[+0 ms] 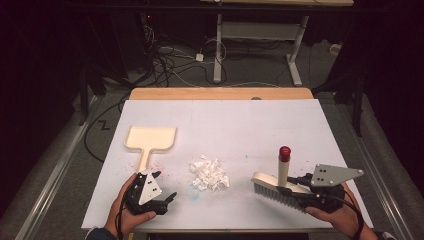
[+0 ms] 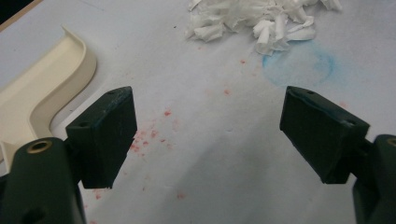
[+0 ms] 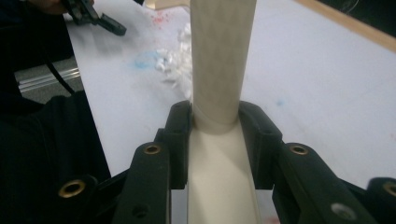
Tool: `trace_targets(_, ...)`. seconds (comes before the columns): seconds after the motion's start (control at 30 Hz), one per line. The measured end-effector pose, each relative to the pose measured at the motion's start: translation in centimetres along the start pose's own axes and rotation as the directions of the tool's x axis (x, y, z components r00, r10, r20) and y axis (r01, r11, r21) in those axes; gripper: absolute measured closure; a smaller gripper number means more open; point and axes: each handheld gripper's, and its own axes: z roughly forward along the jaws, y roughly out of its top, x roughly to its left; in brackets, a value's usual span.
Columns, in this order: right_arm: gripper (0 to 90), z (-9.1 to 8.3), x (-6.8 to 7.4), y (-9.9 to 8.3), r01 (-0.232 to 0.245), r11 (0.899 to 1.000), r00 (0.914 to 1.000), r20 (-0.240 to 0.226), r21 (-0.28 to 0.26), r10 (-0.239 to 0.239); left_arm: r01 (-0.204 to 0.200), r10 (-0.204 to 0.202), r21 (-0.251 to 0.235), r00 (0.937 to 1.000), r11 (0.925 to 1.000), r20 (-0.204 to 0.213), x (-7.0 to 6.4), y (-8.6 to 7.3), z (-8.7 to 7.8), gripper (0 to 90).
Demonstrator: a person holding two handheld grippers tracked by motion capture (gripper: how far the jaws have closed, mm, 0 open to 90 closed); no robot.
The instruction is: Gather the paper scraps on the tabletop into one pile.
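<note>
**Brush in the jaws, dustpan waiting on a white tabletop**

A white-covered table (image 1: 260, 125) with a wooden far edge stands in a dark room, cables strewn on the floor behind it. Near its middle we see a small heap of torn white paper scraps (image 1: 209, 175), beside a faint blue smudge and scattered red specks. To the left of the heap lies a cream plastic dustpan (image 1: 149, 140), flat on the sheet, its handle pointing toward the person. Just beside that handle's end we find the left gripper (image 1: 167, 192), its jaws spread wide above bare table and gripping nothing. On the right, the right gripper (image 1: 295, 189) is clamped on the cream hand brush (image 1: 272, 187), whose bristles rest on the table well apart from the scraps, its red-capped handle (image 1: 284, 165) rising upright.
</note>
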Motion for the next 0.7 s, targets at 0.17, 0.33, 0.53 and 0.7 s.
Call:
trace_targets(0.17,67.8,-1.1,-1.2,-1.0,-0.049,0.998,0.9988,0.011,0.043,0.049,0.001,-0.001,0.002,1.0000,1.0000,0.005,0.0,0.0,0.0,17.9)
trace_targets(0.33,67.8,-1.0,-2.7,-1.7,-0.094,0.993,0.9939,-0.050,0.075,0.098,-0.003,0.003,0.004,0.9999,1.0000,0.010,0.0,0.1,0.1,17.8)
trace_targets(0.53,67.7,0.3,-4.9,-1.6,-0.120,0.985,0.9892,-0.070,0.121,0.129,-0.001,0.001,0.006,0.9999,1.0000,0.014,0.0,0.1,0.3,17.9)
trace_targets(0.7,63.3,1.6,-7.7,-1.2,-0.123,0.978,0.9903,-0.043,0.171,0.132,-0.005,0.005,0.011,0.9998,0.9999,0.019,-0.1,0.1,0.4,17.8)
